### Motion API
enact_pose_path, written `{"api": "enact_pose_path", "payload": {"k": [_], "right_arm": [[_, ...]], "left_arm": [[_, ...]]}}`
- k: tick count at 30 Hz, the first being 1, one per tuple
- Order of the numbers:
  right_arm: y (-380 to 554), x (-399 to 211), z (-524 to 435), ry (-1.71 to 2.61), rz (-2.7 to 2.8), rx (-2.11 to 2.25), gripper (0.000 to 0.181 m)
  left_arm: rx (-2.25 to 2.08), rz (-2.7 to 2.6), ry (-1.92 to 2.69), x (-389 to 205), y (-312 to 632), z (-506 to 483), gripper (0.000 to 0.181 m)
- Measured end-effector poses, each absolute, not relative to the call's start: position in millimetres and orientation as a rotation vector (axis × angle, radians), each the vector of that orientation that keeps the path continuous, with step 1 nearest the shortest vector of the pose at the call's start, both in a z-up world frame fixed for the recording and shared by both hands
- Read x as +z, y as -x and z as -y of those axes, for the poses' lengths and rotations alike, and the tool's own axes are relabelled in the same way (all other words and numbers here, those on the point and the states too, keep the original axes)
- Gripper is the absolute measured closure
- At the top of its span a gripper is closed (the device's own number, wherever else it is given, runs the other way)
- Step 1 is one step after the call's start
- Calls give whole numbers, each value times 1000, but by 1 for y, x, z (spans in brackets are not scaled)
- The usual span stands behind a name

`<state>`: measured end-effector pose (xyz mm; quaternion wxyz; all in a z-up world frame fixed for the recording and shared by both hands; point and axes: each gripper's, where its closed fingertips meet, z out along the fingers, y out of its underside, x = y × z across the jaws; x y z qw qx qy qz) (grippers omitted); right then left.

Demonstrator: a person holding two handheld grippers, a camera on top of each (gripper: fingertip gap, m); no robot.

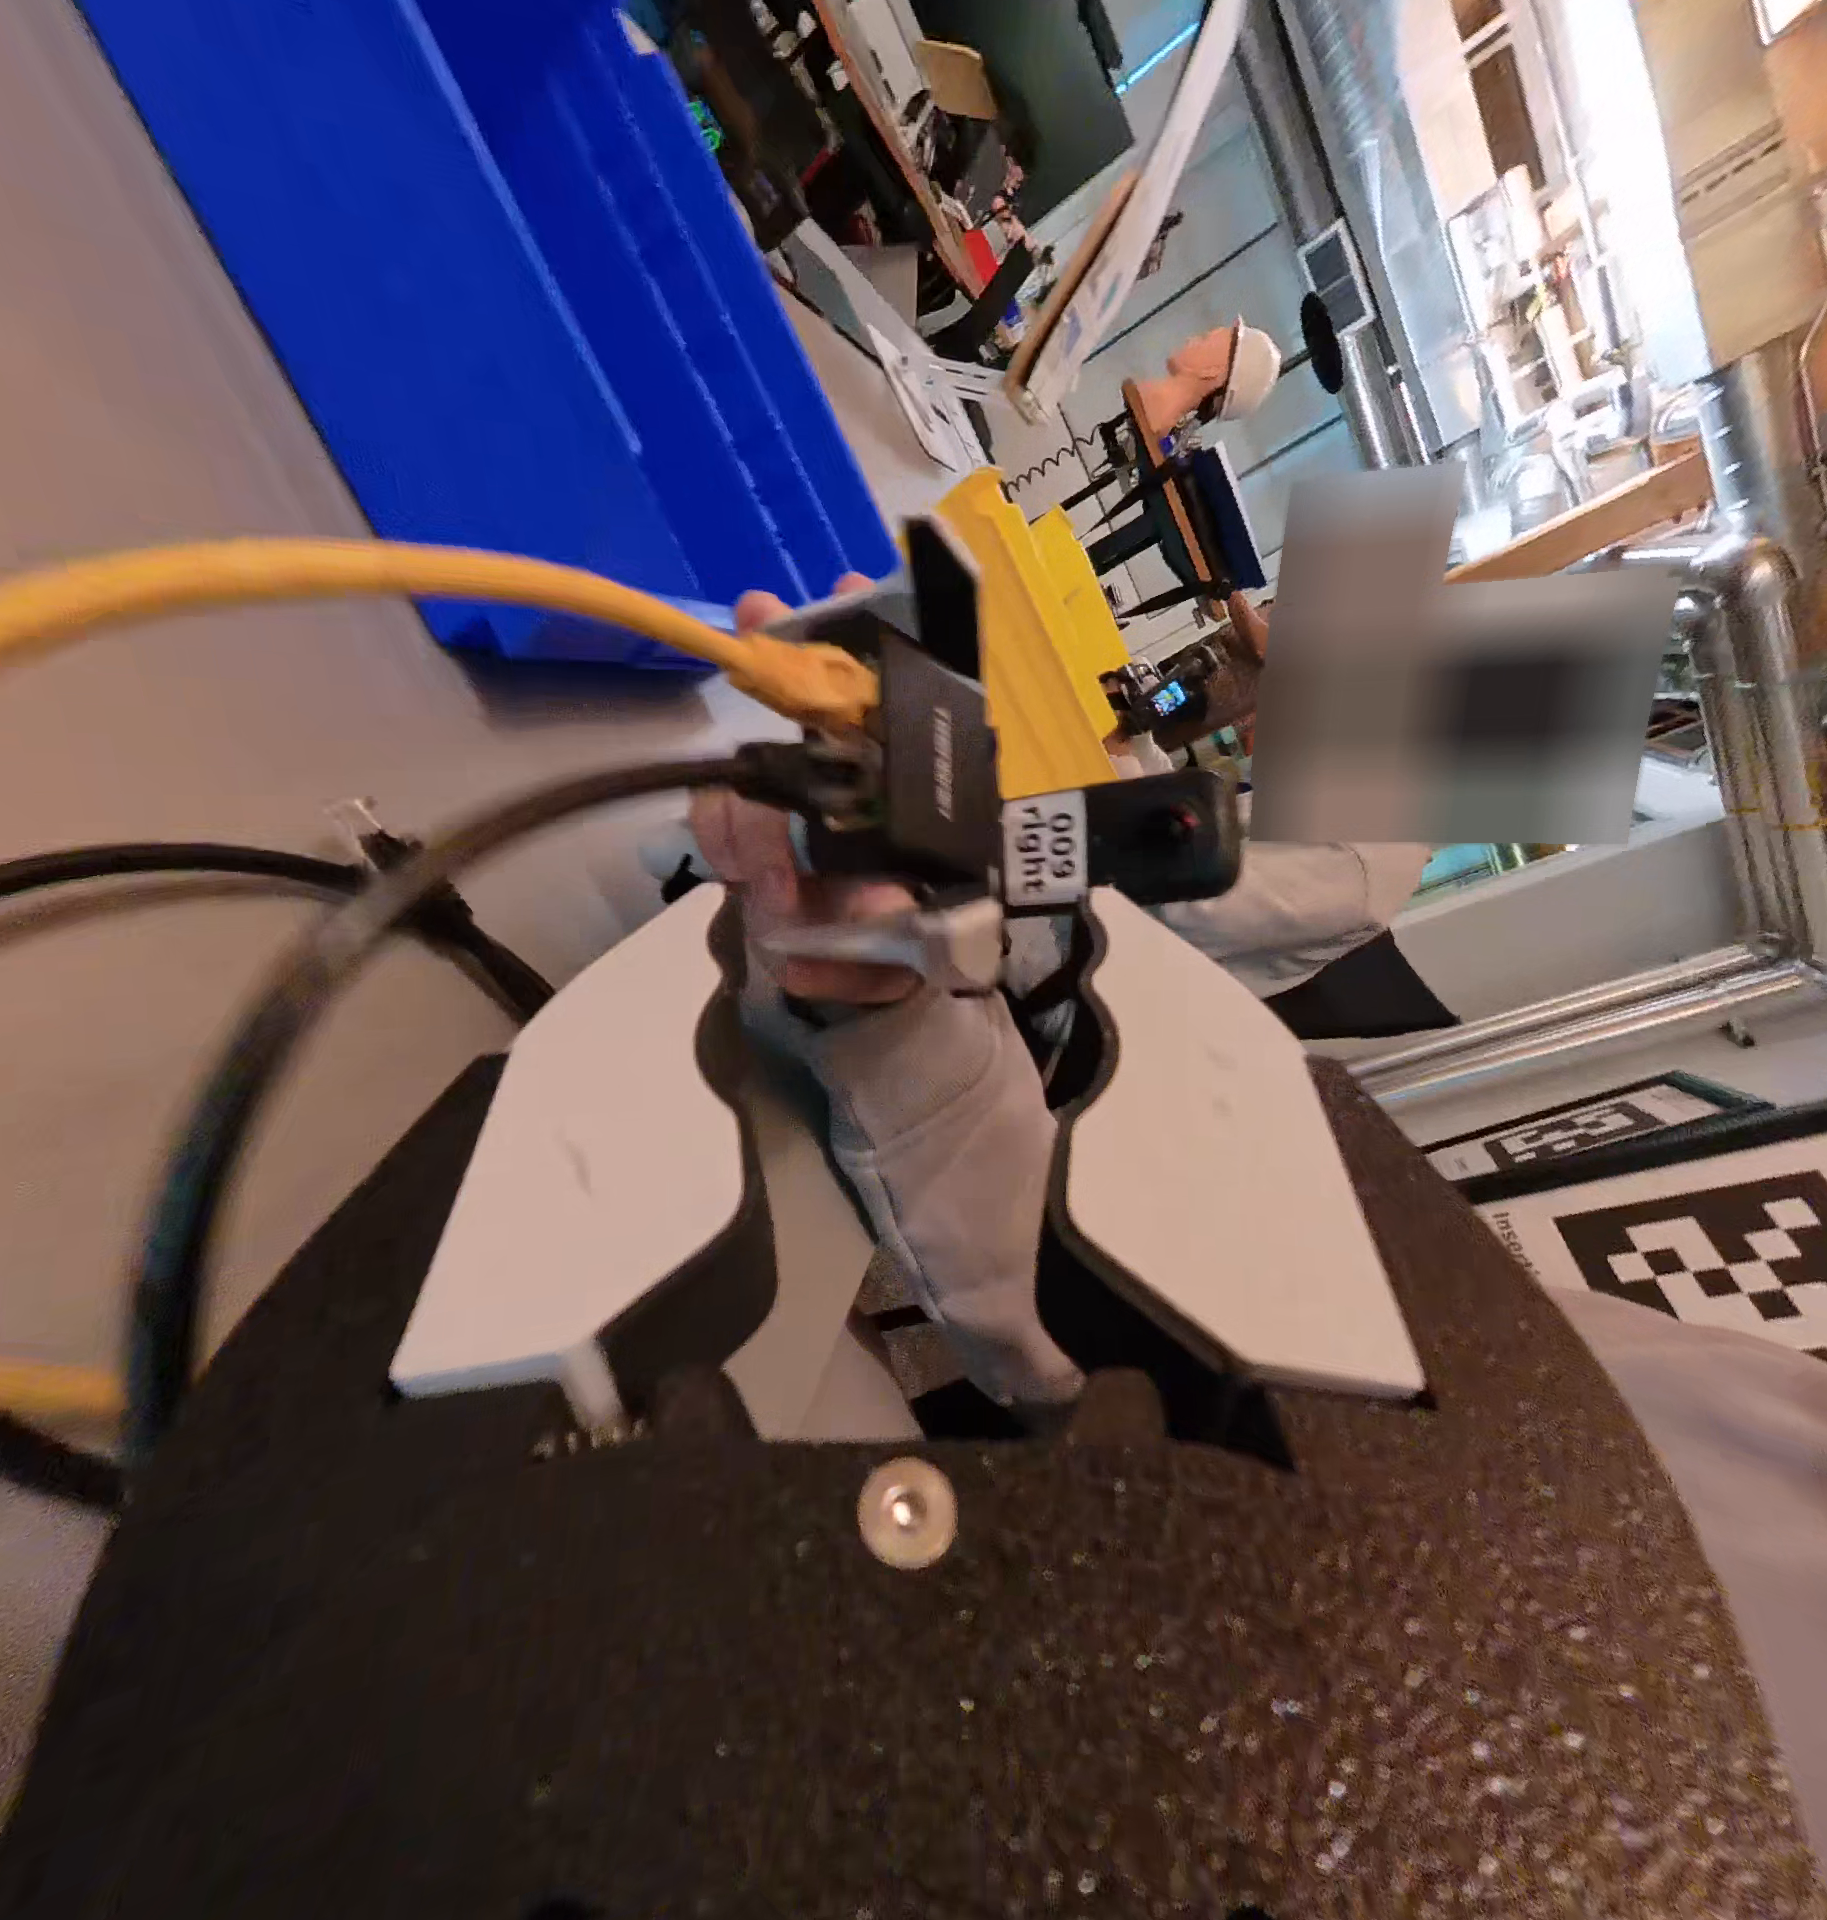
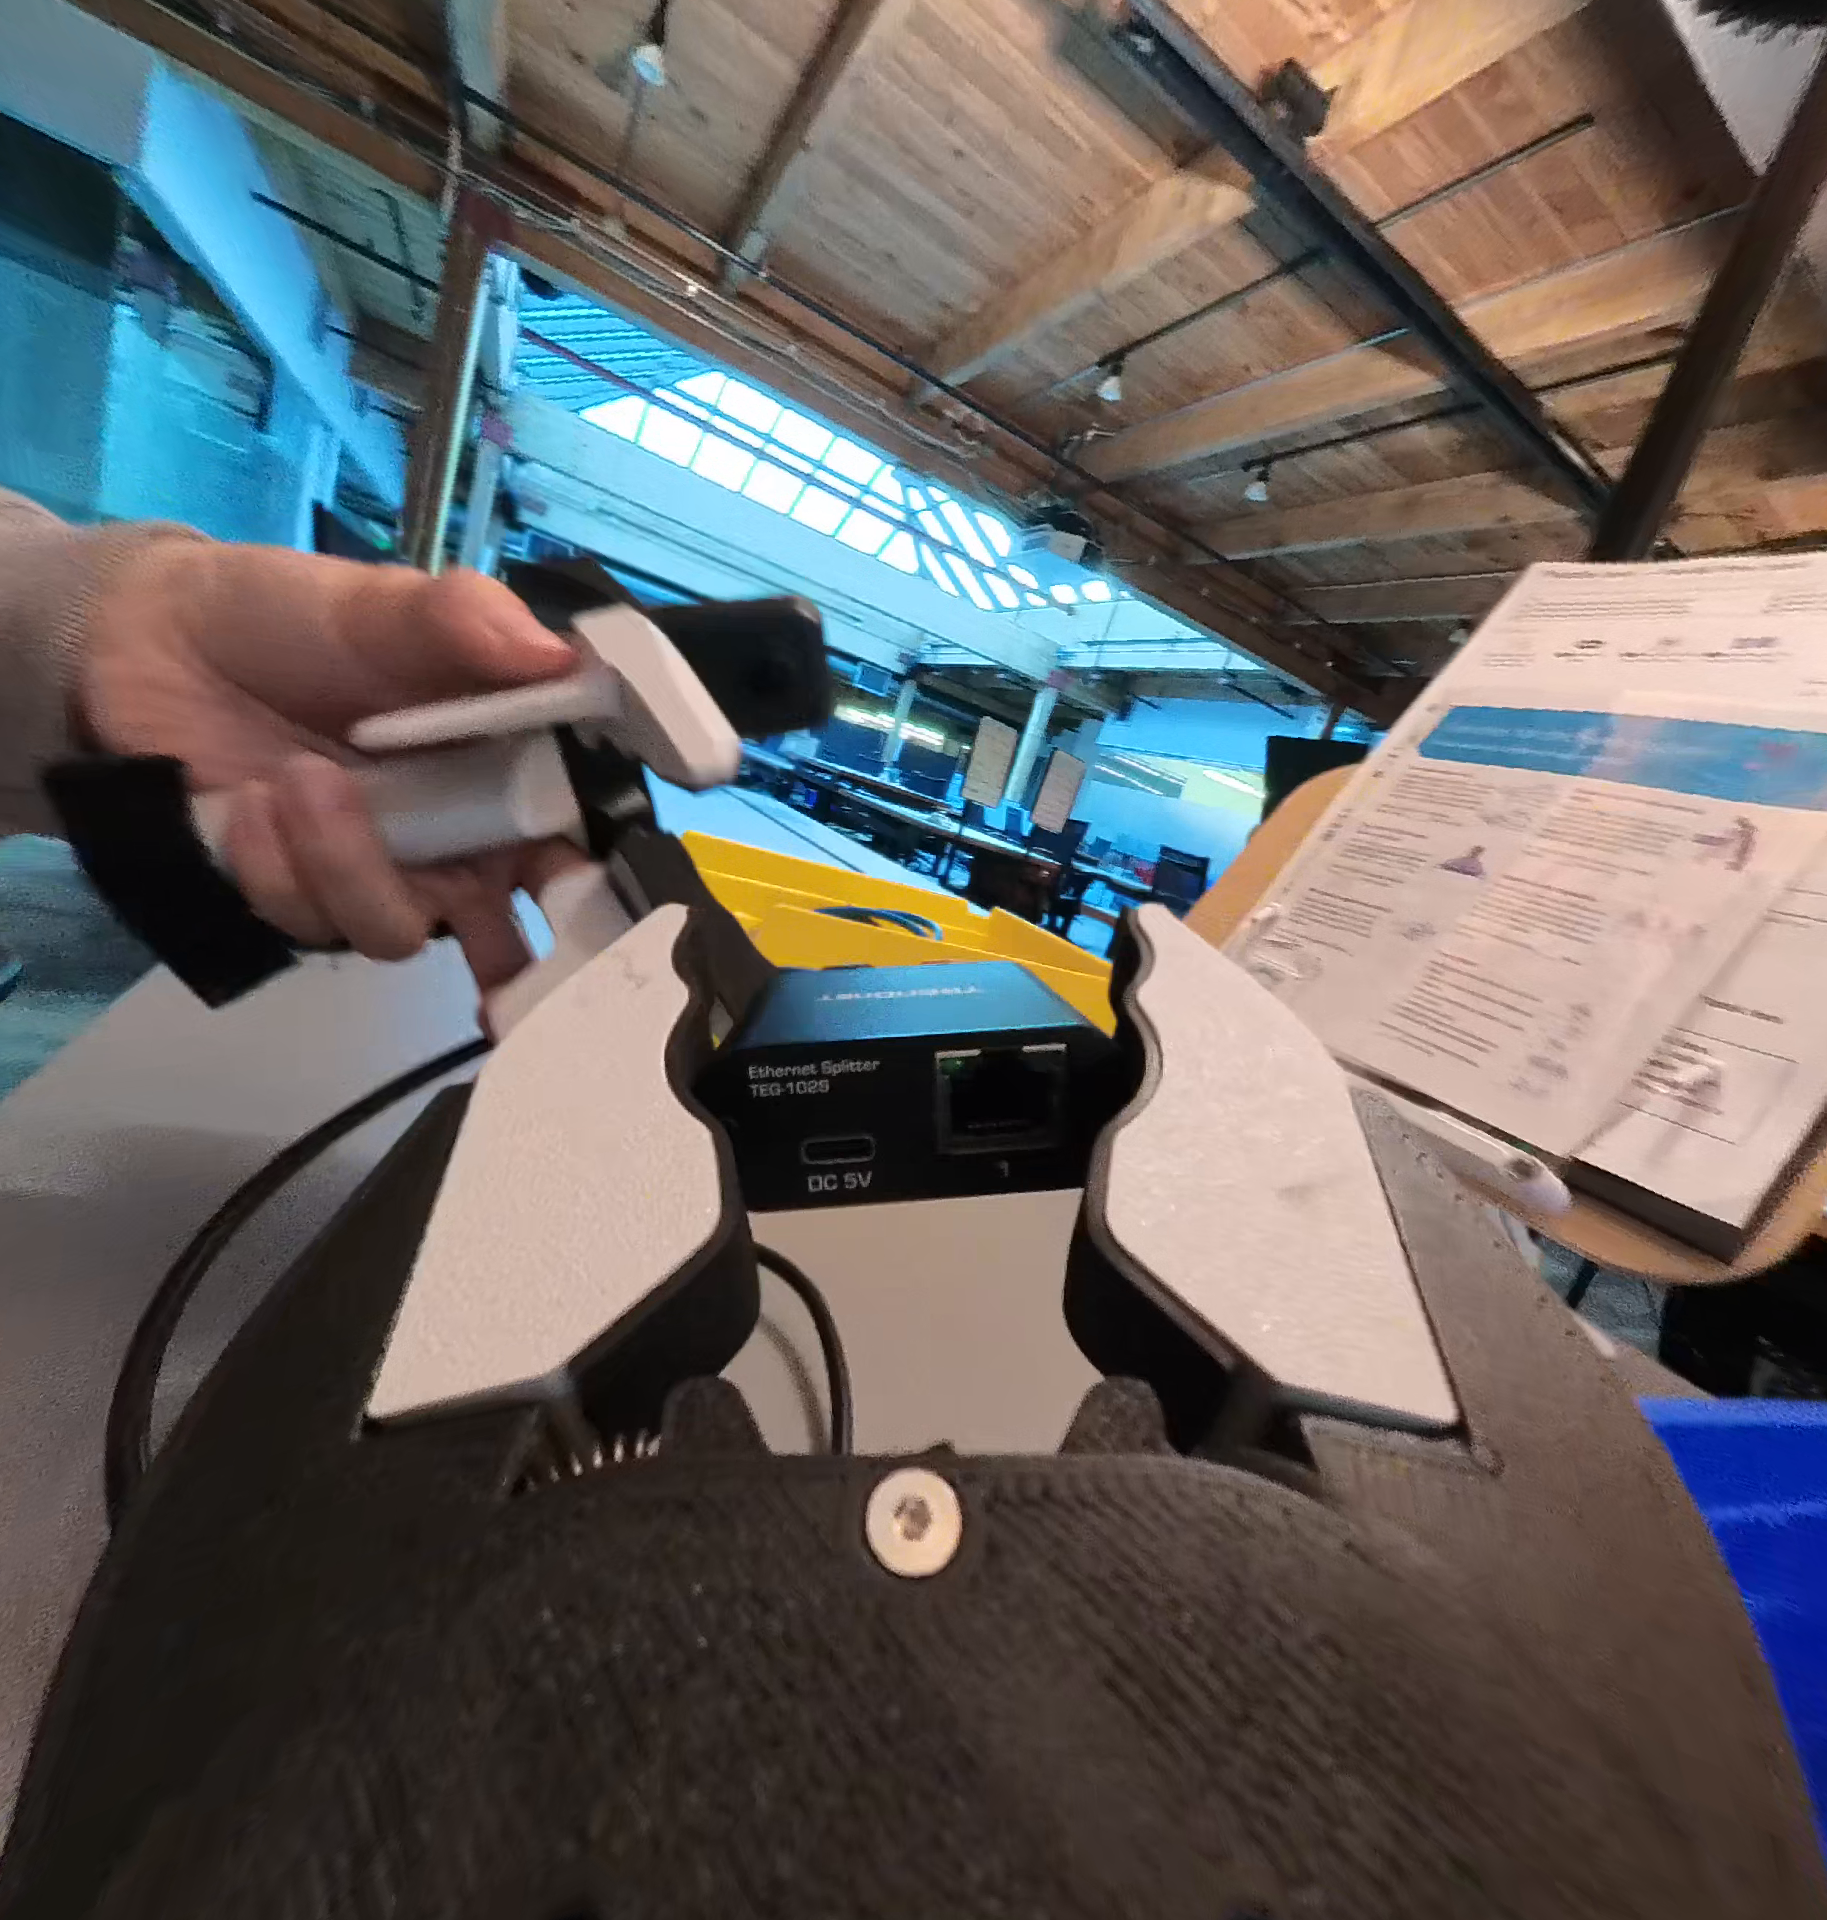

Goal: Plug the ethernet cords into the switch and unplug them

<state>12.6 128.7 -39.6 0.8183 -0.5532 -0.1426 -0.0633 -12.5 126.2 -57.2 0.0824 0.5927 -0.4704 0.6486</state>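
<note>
The right tongs are clenched on the small black switch, gripping its two sides and holding it up off the pale table. In the right wrist view its near face shows one open ethernet port and a small power socket. From the left wrist view the other face is seen: a yellow ethernet cord and a black ethernet cord are both plugged into the switch, side by side, and trail away over the table to the left. More black cable loops loosely there.

The left tongs hang open, released, with nothing between them, a little short of the switch; the person's hand and grey sleeve lie in the gap ahead of them.

A blue bin sits on the table behind the cords, a yellow bin stands just beyond the switch, and a clipboard of printed pages leans at the right. Black-and-white marker sheets lie on the table nearby.
</note>
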Motion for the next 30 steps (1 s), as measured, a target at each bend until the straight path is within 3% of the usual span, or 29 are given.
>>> {"api": "enact_pose_path", "payload": {"k": [4, 9, 13, 15, 20, 25, 30], "right_arm": [[2, -41, -138, 1185, 337, -124, 107], [5, -43, -143, 1210, 346, -91, 107], [16, -65, -133, 1430, 489, 63, 106], [13, -62, -122, 1460, 486, 103, 97], [31, -61, -114, 1513, 628, 108, 103], [54, -61, -121, 1502, 757, 74, 123], [53, -65, -127, 1495, 733, 68, 123]], "left_arm": [[1866, 1269, -1641, -71, 6, -114, 126], [1937, 1064, -1472, -67, 0, -108, 156], [1843, 1285, -1454, -79, 7, -115, 157], [1708, 1485, -1408, -85, 18, -120, 157], [1412, 1753, -1188, -77, 48, -127, 157], [1189, 1879, -1047, -76, 62, -128, 157], [1144, 1917, -1035, -76, 60, -134, 157]]}}
